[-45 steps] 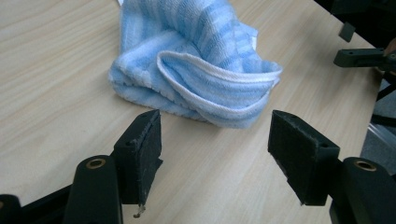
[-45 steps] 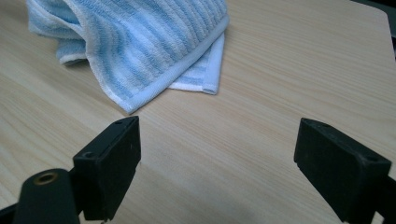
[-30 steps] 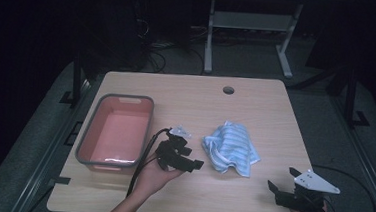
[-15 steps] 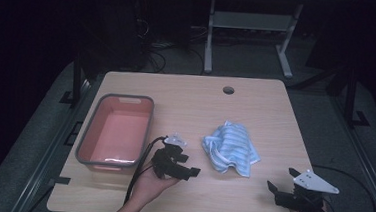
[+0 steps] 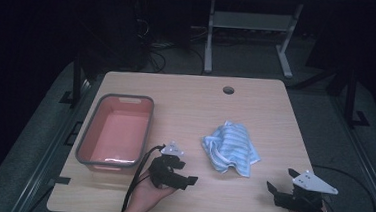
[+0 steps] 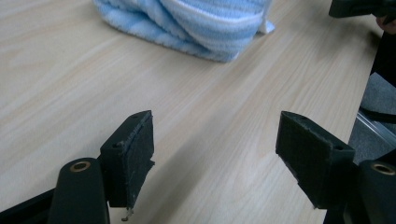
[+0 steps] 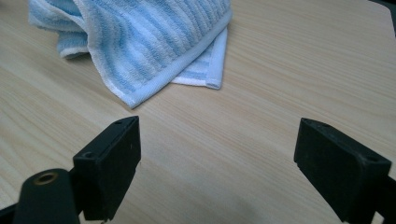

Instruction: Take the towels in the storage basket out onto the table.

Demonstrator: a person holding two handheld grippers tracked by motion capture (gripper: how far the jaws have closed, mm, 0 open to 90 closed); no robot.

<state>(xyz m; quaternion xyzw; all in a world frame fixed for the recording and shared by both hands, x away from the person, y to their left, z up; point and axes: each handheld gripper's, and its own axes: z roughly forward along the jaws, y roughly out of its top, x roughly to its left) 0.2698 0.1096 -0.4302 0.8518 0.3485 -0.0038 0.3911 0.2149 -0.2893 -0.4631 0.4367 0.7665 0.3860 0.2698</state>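
A crumpled blue-and-white striped towel (image 5: 230, 148) lies on the wooden table (image 5: 191, 103), right of centre. My left gripper (image 5: 185, 176) is held low near the front edge, left of the towel, jaws wide apart with nothing between them. In the left gripper view the towel (image 6: 201, 23) lies beyond the open gripper (image 6: 217, 158). My right gripper (image 5: 282, 180) hovers at the front right corner, open and empty. The right gripper view has a towel corner (image 7: 140, 44) ahead of the open gripper (image 7: 219, 158).
A pink tub with a grey rim (image 5: 115, 132) stands on the left part of the table, nothing visible inside. A round cable hole (image 5: 228, 90) is near the far edge. Dark floor, a metal stand (image 5: 249, 25) and cables lie beyond the table.
My left gripper has drawn back toward the front edge, away from the towel. The right gripper and the towel have stayed put.
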